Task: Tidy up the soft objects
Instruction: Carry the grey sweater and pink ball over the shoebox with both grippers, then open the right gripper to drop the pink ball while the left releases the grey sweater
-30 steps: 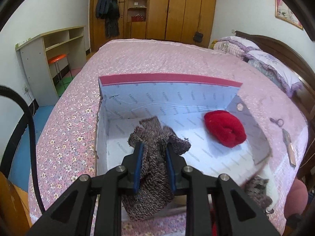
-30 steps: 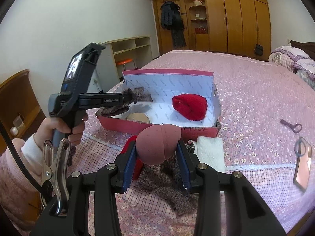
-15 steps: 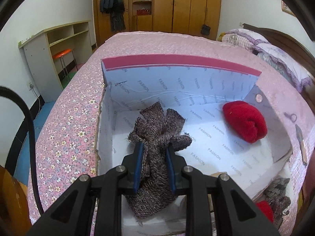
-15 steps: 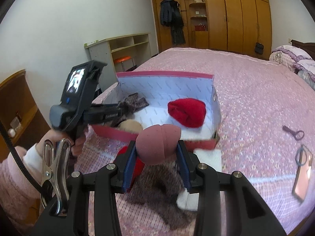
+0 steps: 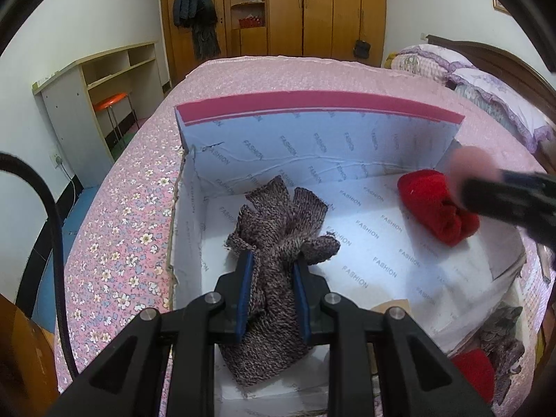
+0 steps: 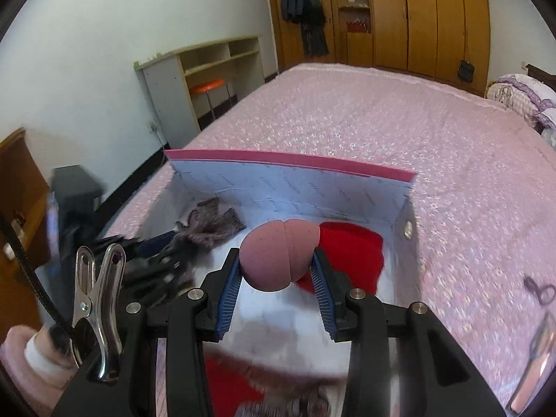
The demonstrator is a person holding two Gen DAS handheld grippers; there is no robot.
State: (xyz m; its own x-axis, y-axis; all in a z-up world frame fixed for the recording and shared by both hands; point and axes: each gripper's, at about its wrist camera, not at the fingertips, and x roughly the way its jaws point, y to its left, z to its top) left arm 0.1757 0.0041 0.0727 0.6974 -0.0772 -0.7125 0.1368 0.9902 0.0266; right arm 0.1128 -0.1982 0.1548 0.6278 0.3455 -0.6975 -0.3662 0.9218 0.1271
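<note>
My left gripper point(image 5: 272, 264) is shut on a grey-brown knitted glove point(image 5: 278, 243) and holds it inside the open shoe box point(image 5: 312, 139) at its left end. A red knitted item point(image 5: 434, 205) lies at the box's right end. My right gripper point(image 6: 278, 260) is shut on a pink sponge ball point(image 6: 278, 253) and holds it over the box, in front of the red item point(image 6: 354, 257). The right gripper also shows blurred in the left wrist view point(image 5: 500, 198). The glove and left gripper show blurred in the right wrist view point(image 6: 205, 229).
The box sits on a pink floral bed point(image 6: 382, 121). More grey and red knitted items point(image 5: 486, 358) lie on the bed by the box's near right corner. A phone and a key ring point(image 6: 538, 292) lie to the right. Shelf, orange stool point(image 5: 111, 99) and wardrobe stand beyond.
Both grippers have moved forward. The right gripper with the ball has risen from the pile of items to over the box. The left gripper has carried the glove deeper into the box.
</note>
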